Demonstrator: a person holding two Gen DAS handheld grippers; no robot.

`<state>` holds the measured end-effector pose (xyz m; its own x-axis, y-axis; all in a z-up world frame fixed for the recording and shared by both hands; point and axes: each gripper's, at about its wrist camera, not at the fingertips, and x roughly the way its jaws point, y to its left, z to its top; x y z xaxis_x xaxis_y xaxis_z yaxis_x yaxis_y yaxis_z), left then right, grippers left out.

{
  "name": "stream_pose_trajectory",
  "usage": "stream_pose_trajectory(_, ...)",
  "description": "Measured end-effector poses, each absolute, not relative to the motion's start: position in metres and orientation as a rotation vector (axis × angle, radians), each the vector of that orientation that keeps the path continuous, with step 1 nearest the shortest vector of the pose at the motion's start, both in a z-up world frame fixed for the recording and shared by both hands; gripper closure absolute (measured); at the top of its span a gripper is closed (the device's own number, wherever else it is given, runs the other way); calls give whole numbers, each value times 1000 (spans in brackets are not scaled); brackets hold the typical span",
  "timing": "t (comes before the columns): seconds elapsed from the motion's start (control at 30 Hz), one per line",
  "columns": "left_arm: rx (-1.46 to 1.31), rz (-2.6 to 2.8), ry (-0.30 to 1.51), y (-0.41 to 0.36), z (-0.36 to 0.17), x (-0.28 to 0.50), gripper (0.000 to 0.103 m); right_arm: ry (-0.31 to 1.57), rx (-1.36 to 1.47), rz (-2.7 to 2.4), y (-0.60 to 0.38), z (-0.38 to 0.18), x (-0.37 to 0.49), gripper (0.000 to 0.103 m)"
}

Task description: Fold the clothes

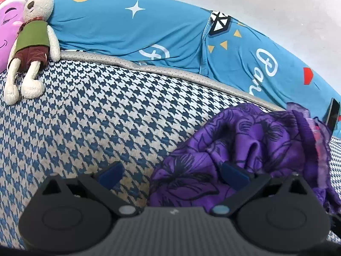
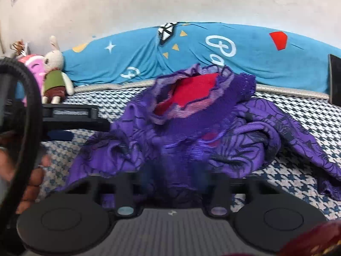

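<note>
The left claw sits low over the bed, level and pointing toward the wall, its blue fingers spread wide: the left one hangs over bare houndstooth cover, the right one lies over the edge of the purple garment without gripping it. The right claw is also held low and level, aimed at the middle of the same garment; its fingertips are blurred against the purple cloth, so I cannot tell whether they pinch it or stand apart. In the right view the left claw's black body enters from the left edge, with a hand partly visible beside it. The garment lies crumpled on the bed, its neck opening facing up and showing a red lining with a lace edge. Beyond it, a blue pillow with white stars and lettering runs along the wall. A plush rabbit in a green vest leans at the pillow's left end, next to a pink cushion.
</note>
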<state>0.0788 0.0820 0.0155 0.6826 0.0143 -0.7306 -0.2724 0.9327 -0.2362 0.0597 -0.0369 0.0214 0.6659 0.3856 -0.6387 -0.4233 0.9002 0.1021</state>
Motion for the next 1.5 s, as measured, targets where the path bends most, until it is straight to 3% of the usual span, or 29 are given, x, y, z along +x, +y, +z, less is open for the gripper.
stream_pose_trajectory(0.07, -334, 141, 801, 81, 18, 75, 0, 705, -13, 461, -41, 25, 64, 92)
stream_pose_trajectory(0.47, -286, 2, 762, 76, 30, 55, 0, 515, 321, 620, -59, 68, 84, 94)
stream_pose_trajectory(0.83, -232, -171, 723, 42, 35, 48, 0, 456, 444, 733, -50, 88, 116, 94)
stream_pose_trajectory(1.23, -257, -298, 690, 17, 42, 52, 0, 533, 263, 758, -32, 85, 131, 92)
stream_pose_trajectory(1.3, -256, -300, 702, 13, 39, 54, 0, 562, 238, 721, -34, 80, 134, 84)
stream_pose_trajectory(1.37, -258, -301, 712, 8, 36, 58, 0, 586, 237, 695, -39, 76, 136, 61)
stream_pose_trajectory(1.5, -276, -328, 728, -1, 33, 61, 0, 583, 303, 655, -65, 77, 137, 55)
